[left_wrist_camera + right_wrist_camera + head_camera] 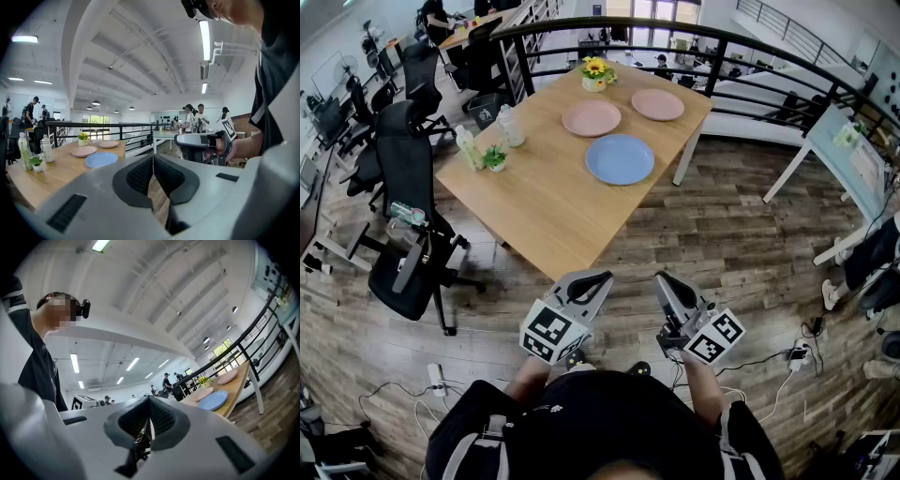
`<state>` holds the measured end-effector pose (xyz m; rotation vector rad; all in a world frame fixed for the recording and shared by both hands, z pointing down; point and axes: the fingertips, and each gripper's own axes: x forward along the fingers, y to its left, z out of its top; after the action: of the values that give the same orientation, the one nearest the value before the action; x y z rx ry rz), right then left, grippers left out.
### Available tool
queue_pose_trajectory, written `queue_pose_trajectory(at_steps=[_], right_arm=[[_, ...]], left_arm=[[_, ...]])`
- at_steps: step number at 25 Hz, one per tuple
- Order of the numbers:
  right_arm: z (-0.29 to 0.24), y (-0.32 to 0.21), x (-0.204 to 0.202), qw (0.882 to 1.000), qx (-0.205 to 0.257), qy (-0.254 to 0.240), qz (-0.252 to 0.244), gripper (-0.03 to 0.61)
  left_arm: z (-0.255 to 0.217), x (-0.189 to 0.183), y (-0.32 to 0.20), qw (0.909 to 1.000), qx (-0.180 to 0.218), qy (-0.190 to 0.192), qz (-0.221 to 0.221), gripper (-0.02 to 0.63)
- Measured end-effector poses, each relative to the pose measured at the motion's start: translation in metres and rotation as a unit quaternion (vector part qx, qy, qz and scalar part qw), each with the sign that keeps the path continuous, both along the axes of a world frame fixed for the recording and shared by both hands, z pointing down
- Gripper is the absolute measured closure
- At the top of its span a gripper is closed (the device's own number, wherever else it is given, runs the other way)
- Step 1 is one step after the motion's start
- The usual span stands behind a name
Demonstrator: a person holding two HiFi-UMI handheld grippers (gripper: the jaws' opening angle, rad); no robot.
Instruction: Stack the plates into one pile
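Head view, blue plate (620, 158) clear, person (600, 417) cropped

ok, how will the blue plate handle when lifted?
The blue plate looks rigid and shallow, so probably stiff, not floppy. Its smooth surface may be slippery at the thin rim. Lying flat on the table, it seems unlikely to roll.

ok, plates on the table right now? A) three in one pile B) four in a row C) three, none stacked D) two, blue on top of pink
C: the blue plate, a pink plate and a second pink plate each lie flat on the table, none on top of another.
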<state>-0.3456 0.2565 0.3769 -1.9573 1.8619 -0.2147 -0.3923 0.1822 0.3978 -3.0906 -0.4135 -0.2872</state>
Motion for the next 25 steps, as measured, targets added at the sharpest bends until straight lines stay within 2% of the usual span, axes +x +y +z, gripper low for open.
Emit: queue_pose_trajectory(at_steps=[7,12,15,20,25], right_arm=[[-0.006,0.006,0.000,1.000,0.010,-0.012,0.003,0.578],[-0.005,0.012,-0.004,1.000,0.004,0.003,0.007,0.578],[-0.001,0.017,-0.002,1.000,-0.015,0.013,0.018,0.578],[0.000,0.033,0.010,0.999,-0.017,0.004,0.044,0.578],[0.003,0.054,0.025,0.998,-0.026,-0.002,0.064,0.578]], left_arm=[[-0.005,0.001,0.007,1.0000,-0.002,-0.001,0.003,0.597],[-0.006,0.005,0.014,0.9999,-0.004,-0.001,0.010,0.597],[-0.005,0.009,0.023,0.9998,0.000,-0.004,0.020,0.597],[-0.005,0.017,0.042,0.9991,0.006,-0.005,0.041,0.597],[-0.008,0.029,0.059,0.9990,0.005,-0.003,0.043,0.597]])
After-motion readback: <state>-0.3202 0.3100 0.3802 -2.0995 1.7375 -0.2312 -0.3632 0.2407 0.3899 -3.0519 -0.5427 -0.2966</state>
